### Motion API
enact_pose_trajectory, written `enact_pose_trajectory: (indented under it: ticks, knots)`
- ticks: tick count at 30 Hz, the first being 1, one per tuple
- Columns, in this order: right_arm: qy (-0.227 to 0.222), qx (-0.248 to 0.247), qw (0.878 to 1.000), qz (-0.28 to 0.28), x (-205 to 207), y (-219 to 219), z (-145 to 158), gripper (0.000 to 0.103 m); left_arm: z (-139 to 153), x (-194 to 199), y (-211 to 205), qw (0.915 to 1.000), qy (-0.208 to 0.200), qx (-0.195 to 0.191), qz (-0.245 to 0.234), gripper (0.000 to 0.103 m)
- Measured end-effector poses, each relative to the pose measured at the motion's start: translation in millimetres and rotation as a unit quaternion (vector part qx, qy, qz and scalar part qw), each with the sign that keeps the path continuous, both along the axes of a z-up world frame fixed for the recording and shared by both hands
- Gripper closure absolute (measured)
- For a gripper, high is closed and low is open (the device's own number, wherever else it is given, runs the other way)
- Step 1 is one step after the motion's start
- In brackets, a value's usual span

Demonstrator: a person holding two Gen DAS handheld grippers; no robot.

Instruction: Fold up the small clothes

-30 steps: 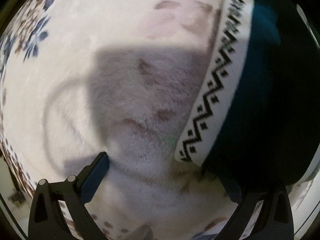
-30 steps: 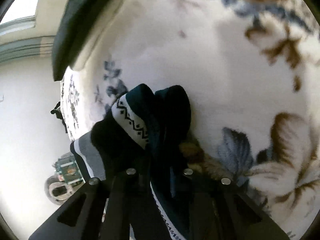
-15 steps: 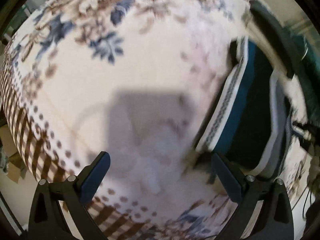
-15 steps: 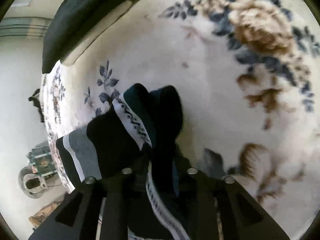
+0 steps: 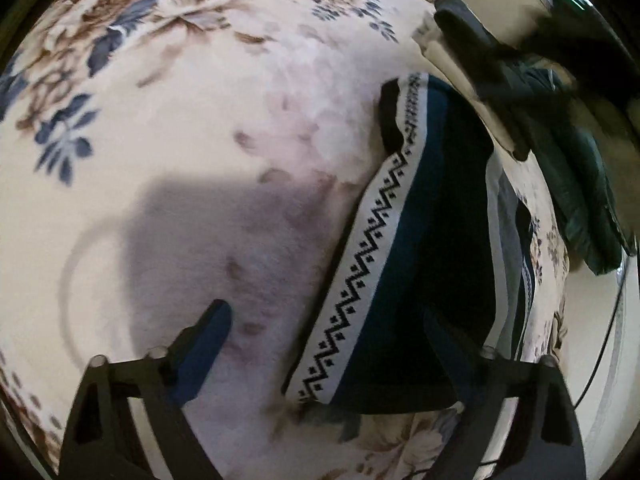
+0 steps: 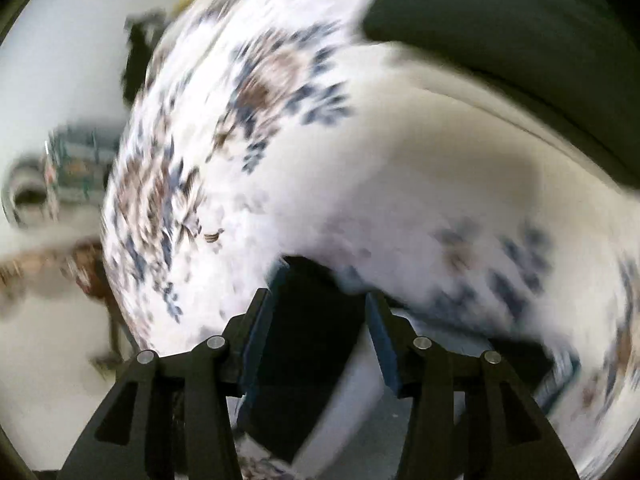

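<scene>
The left tongs (image 5: 328,320) stand wide over a cream plush blanket with blue and brown flowers (image 5: 192,120), their jaws having just eased slightly inward with nothing pressed between the blue pads. The left pad (image 5: 208,328) hangs above bare blanket inside the tongs' own grey shadow (image 5: 224,232); the right pad, dim against dark cloth, sits over the small dark teal knit garment with a white band of black zigzag pattern (image 5: 420,220). That garment lies flat on the blanket to the right of the shadow, its patterned band running diagonally from the lower middle of the left wrist view up toward the top right. Just beyond its right edge a grey and white striped piece of cloth (image 5: 504,240) shows, and farther right a dark green quilted jacket (image 5: 580,184) lies over the blanket's edge near a pale wall.

The right tongs (image 6: 324,312) are about half open, their jaws having just been opening, and the pads press on nothing. A dark cloth with a pale grey part (image 6: 308,352) lies beneath and between the blue pads, though the heavy blur in the right wrist view makes it impossible to tell whether it touches them. Beyond it the flowered blanket sweeps across the view, with a cream cushion under a dark cover (image 6: 500,40) at the upper right.
</scene>
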State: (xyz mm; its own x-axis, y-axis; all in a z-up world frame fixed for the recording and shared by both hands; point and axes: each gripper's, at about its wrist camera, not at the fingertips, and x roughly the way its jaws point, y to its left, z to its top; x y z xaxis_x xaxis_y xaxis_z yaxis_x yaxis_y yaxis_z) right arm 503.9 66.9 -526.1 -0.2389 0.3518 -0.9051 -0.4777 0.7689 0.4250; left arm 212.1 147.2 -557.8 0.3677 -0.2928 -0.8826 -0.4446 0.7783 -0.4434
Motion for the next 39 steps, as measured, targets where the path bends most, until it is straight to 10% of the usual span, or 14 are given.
enact_pose_trajectory:
  ticks: [4, 7, 8, 19, 21, 23, 26, 34, 39]
  knots:
    - [0.061, -0.048, 0.995, 0.067, -2, 69, -48, 0.053, -5, 4, -3, 0.9996, -0.017, -0.021, -0.012, 0.07]
    - [0.074, -0.08, 0.987, 0.117, -10, 96, -75, 0.097, -2, 5, -11, 0.9994, -0.024, -0.01, -0.025, 0.078]
    - [0.067, -0.093, 0.986, 0.122, -11, 99, -80, 0.097, -2, 4, -12, 0.9992, -0.027, -0.013, -0.028, 0.083]
    - [0.086, -0.065, 0.994, 0.022, 4, 70, -78, 0.093, 11, -8, 11, 0.9996, 0.009, -0.026, 0.006, 0.081]
    - [0.093, -0.037, 0.995, -0.01, 5, 43, -57, 0.082, 18, -11, 18, 0.9995, 0.028, 0.003, 0.013, 0.07]
    - [0.077, -0.019, 0.996, -0.044, 2, 8, -31, 0.046, 22, -13, 26, 0.9987, 0.04, 0.022, 0.021, 0.051]
    - [0.066, -0.003, 0.99, -0.124, -16, -81, -3, 0.043, 21, -16, 37, 0.9965, 0.064, 0.044, 0.031, 0.029]
    - [0.144, -0.057, 0.907, -0.392, -147, -324, -52, 0.043, 18, -2, 34, 0.9949, 0.09, 0.035, 0.026, 0.027]
    - [0.234, 0.072, 0.82, -0.517, -208, -368, -113, 0.043, 28, 7, 23, 0.9956, 0.084, 0.04, 0.015, 0.027]
